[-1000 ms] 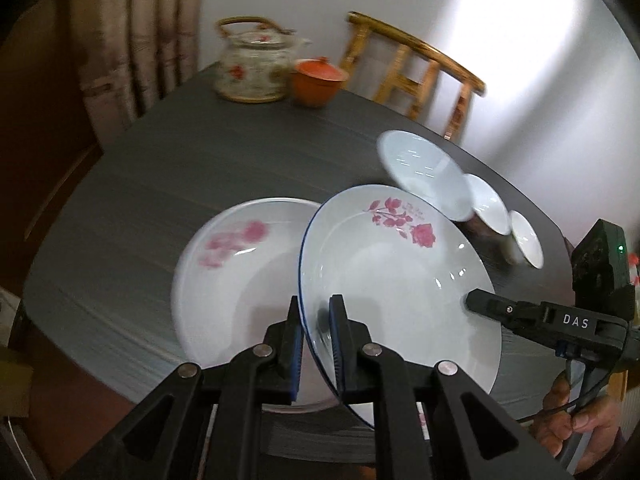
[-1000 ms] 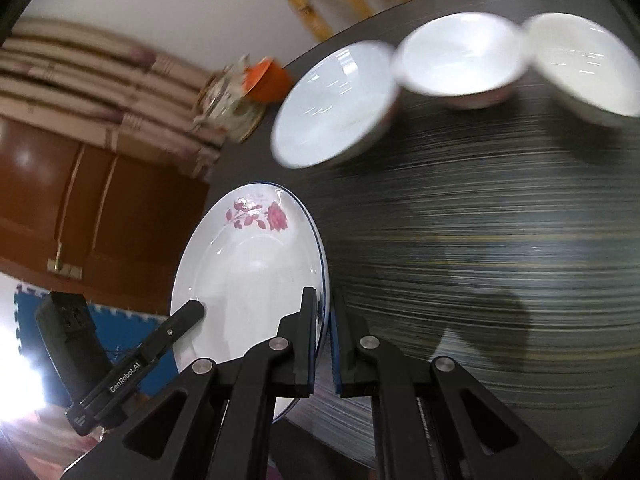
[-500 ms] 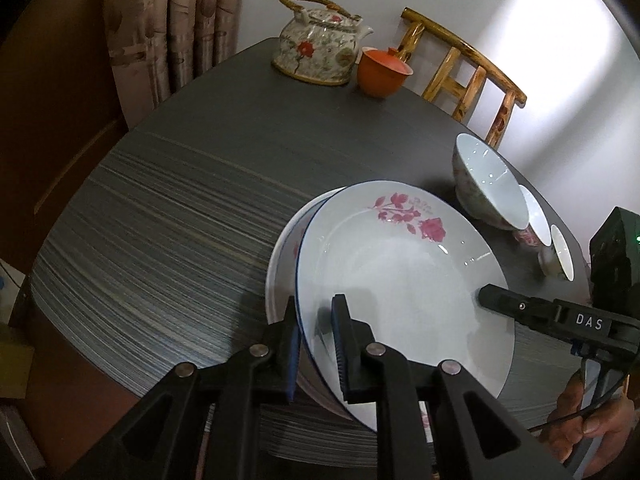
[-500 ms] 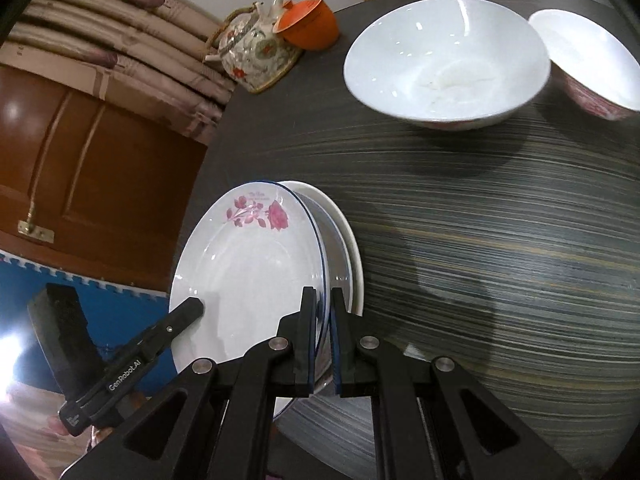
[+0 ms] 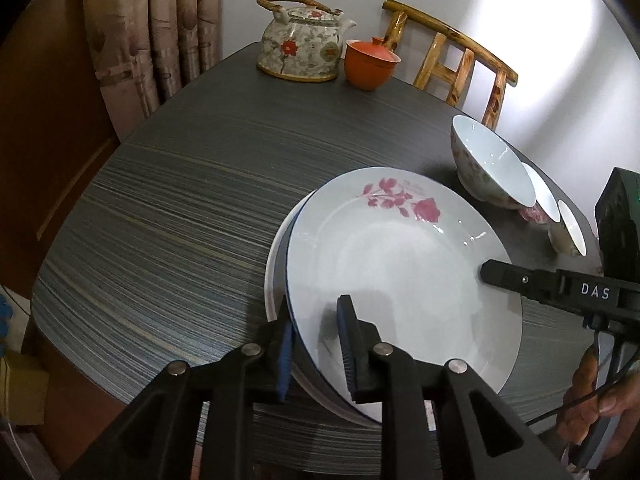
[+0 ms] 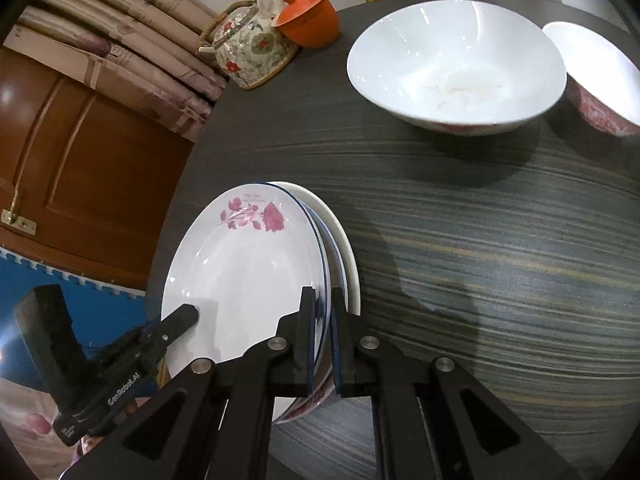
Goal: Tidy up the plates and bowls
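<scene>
Surface [image 5: 168, 200]: dark, wood-grained, rounded; it carries everything listed below. Rose plate [image 5: 400, 272]: white, blue-rimmed, red rose at its far edge; it lies tilted on the lower plate [image 5: 276, 264], whose white edge shows at the left, the pair near the front of the surface. You are at the stacking step, with the plate all but set down. Large bowl [image 6: 452, 64]: white inside, floral outside, at the far right, well apart from the plates; two smaller bowls [image 5: 540, 204] line up beyond it in the left view. Teapot [image 5: 300, 44] and orange cup [image 5: 370, 64]: far edge, just beside each other, not part of the job. Left hand-held gripper [image 5: 316, 344]: your jaws are opening here, the plate's near rim between them, and the right-hand pad already stands clear of the plate face. Right hand-held gripper [image 6: 320, 344]: clamped tight on the plate's right rim. Next move, as judged: loosen the right grip so the plate settles flat and centred, draw both tools back without dragging the rim, then turn to the bowls for nesting.
</scene>
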Action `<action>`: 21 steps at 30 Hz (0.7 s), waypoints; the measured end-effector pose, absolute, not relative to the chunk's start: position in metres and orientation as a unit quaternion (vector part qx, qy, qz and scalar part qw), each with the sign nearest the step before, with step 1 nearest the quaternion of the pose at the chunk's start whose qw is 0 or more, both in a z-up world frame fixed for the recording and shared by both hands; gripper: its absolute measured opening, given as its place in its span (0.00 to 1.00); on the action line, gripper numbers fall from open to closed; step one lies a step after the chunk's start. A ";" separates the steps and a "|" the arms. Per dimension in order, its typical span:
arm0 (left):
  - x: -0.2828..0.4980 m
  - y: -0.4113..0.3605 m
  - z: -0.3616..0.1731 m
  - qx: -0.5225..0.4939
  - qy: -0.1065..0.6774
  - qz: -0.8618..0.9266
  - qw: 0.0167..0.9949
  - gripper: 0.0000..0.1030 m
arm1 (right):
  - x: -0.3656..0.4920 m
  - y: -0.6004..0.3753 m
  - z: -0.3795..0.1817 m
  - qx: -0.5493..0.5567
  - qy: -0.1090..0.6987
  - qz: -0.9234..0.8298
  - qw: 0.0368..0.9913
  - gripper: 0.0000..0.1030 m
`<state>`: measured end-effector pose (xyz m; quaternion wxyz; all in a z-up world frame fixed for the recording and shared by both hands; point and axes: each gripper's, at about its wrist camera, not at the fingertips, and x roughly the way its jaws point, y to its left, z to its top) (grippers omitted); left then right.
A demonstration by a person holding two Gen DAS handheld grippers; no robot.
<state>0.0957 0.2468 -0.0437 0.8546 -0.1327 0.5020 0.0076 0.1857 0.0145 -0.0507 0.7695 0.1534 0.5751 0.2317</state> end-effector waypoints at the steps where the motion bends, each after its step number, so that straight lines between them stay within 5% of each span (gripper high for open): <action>1: 0.096 0.247 -0.044 -0.133 0.506 0.006 0.852 0.21 | 0.186 0.014 -0.051 0.156 0.574 0.232 0.769 0.08; 12: 0.103 0.254 -0.041 -0.151 0.536 -0.023 0.830 0.25 | 0.183 0.014 -0.053 0.161 0.566 0.235 0.774 0.08; 21: 0.111 0.302 -0.057 -0.331 0.555 -0.076 0.759 0.26 | 0.183 0.017 -0.057 0.162 0.567 0.238 0.771 0.08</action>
